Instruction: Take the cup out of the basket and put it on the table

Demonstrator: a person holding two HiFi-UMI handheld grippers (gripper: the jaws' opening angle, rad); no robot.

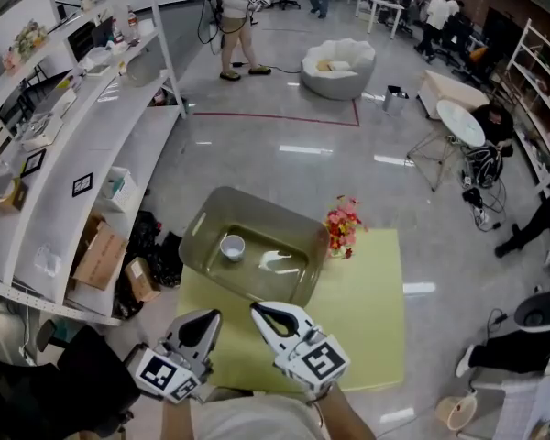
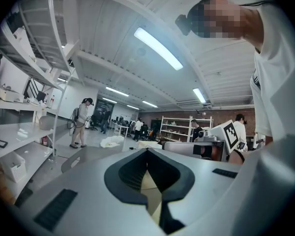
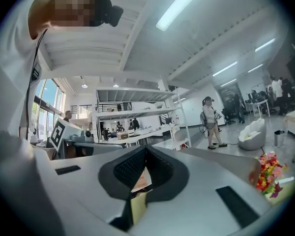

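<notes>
Head view, looking steeply down on a yellow worktop (image 1: pixel 367 319). An olive, translucent basket (image 1: pixel 257 205) sat at the far left corner of the worktop. The white cup (image 1: pixel 232 247) stood upright inside the basket, mouth up, in its left half and clear of the walls. A small bunch of red and pink flowers (image 1: pixel 342 227) stood at the far edge of the worktop, just beside the basket's right end.

The left tongs (image 1: pixel 204 319) and the right tongs (image 1: pixel 259 311) were held side by side over the near edge of the worktop, towards its left corner, both pointing at the basket. Each pair of tongs was closed, tips together, with nothing gripped between them. The right tongs lay near the basket's near wall; both pairs were well apart from the cup.
</notes>
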